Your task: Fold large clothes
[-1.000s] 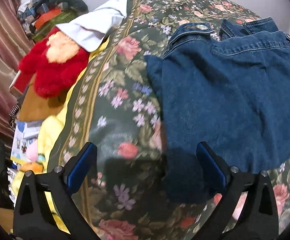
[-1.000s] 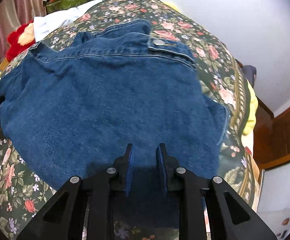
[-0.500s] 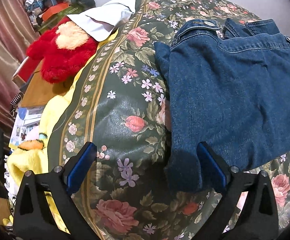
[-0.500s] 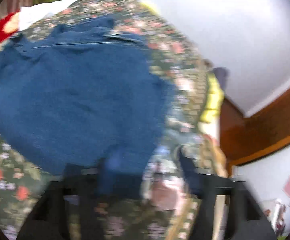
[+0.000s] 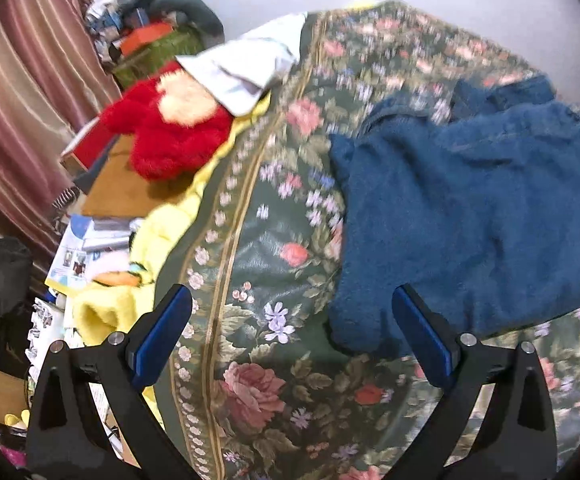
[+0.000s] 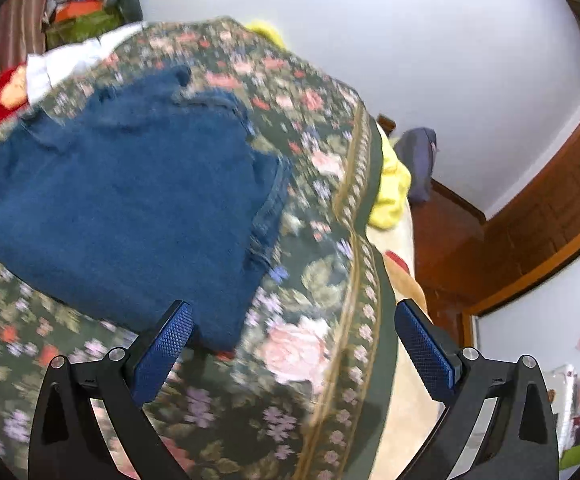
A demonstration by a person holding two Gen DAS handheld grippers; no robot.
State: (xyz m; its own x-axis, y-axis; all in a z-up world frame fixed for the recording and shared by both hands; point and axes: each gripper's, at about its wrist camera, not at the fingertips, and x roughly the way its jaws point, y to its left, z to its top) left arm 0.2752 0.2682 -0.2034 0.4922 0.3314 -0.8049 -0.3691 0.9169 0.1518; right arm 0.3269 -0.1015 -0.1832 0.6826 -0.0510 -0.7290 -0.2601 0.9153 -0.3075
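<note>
Folded blue jeans (image 5: 470,216) lie flat on a dark green floral bedspread (image 5: 273,240). In the left wrist view my left gripper (image 5: 292,332) hangs open above the bedspread, its right finger over the jeans' near left corner, nothing between the pads. The right wrist view shows the same jeans (image 6: 129,208) at the left, with my right gripper (image 6: 294,344) wide open above the bedspread (image 6: 322,264) near the jeans' near right corner, holding nothing.
A red plush toy (image 5: 169,132) and a white cloth (image 5: 245,64) lie at the bed's far left. Yellow bedding (image 5: 157,240), papers and clutter sit along the left side. Right of the bed, a wooden floor (image 6: 450,240), a wall and a grey bag (image 6: 418,160).
The right gripper went from nearly shut over the denim to wide open, then backed off toward the bed's right edge. The left gripper, open throughout, pulled back and up from the jeans.
</note>
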